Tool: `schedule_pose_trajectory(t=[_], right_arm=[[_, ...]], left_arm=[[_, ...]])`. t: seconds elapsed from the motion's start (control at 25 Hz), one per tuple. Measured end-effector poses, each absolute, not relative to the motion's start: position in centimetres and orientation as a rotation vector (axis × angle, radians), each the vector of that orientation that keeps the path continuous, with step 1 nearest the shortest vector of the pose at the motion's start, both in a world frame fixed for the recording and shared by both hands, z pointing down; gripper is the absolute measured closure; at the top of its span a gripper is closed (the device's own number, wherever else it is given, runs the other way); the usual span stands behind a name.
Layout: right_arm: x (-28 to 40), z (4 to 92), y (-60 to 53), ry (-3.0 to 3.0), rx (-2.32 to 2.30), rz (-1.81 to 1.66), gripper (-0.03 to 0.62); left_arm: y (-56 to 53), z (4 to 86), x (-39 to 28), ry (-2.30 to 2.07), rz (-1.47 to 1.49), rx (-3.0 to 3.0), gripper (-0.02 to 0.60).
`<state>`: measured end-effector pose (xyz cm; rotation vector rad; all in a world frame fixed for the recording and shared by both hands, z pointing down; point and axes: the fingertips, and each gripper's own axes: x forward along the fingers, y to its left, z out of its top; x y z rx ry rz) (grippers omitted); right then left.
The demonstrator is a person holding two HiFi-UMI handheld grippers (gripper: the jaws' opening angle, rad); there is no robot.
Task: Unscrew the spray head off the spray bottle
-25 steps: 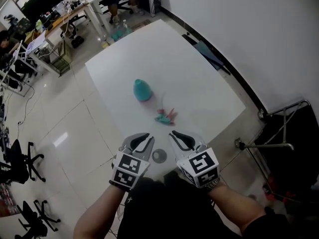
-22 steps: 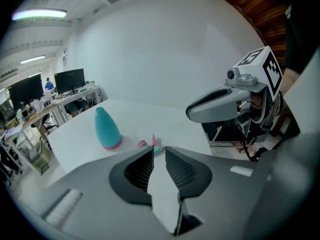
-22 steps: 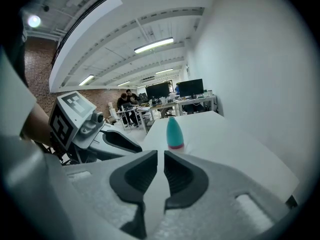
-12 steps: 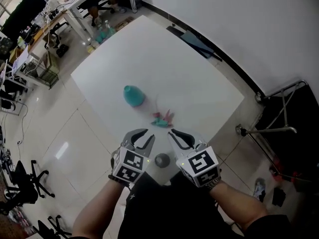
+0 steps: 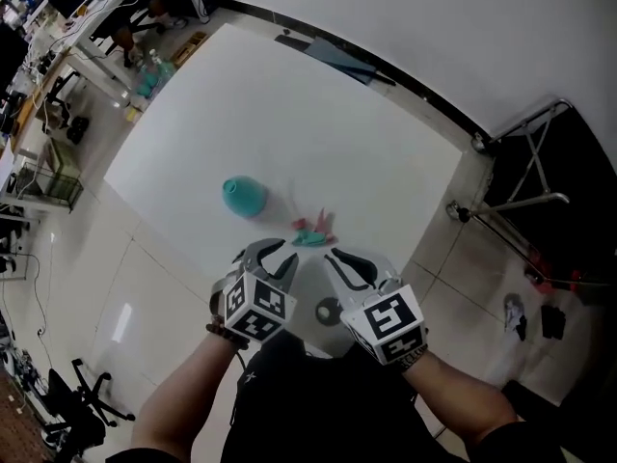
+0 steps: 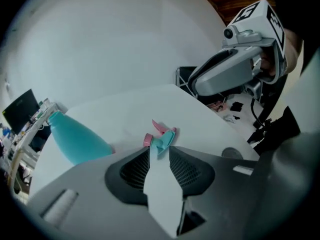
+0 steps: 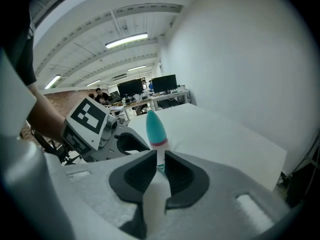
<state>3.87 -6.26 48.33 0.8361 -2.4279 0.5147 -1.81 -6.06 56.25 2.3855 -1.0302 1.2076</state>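
Note:
A teal spray bottle (image 5: 244,196) stands upright on the white table (image 5: 318,133), without its head. The teal-and-pink spray head (image 5: 311,231) lies on the table just right of it, apart from it. Both grippers hover at the table's near corner, short of the spray head. My left gripper (image 5: 280,257) is opening, with nothing between its jaws; in its own view the spray head (image 6: 161,136) lies just beyond the fingertips and the bottle (image 6: 75,139) to the left. My right gripper (image 5: 339,261) is shut and empty, with only a thin slit; the bottle (image 7: 155,126) stands straight ahead of it.
A grey round disc (image 5: 330,311) sits at the table's near corner between the grippers. A metal rack (image 5: 521,201) stands right of the table, a white wall runs behind it, and desks and chairs (image 5: 58,114) fill the room at left.
My left gripper's jaws have spread slightly. The camera has swung, so the table sits differently in view. Bottle and spray head have kept their places on the table.

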Motion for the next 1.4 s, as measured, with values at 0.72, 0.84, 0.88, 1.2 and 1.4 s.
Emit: schedule_pose_trajectory(t=[0.72,0.84,0.88,1.2,1.4], right_arm=[[4.5,49.4,-7.5,-2.303,1.088,0.583,0.557],[4.5,49.3,-7.6,-2.298,1.106,0.583,0.557],[4.5,49.3,-7.6,-2.297,1.110,0.582,0.557],[4.5,48.8,-7.0,-2.288,1.137,0.577,0.557],[4.4,48.7,-6.6,-2.283,1.151,0.574,0.557]], left_arm=[[-6.7,61.4,-1.1,-0.620,1.434,2.497,0.459],[-6.6,61.4,-0.9,-0.595,1.426,2.503,0.468],[-6.6,61.4,-0.8,-0.588,1.426,2.504,0.473],[-6.4,61.5,-0.7,-0.552,1.422,2.513,0.494],[-6.9,61.2,-1.0,-0.559,1.418,2.520,0.531]])
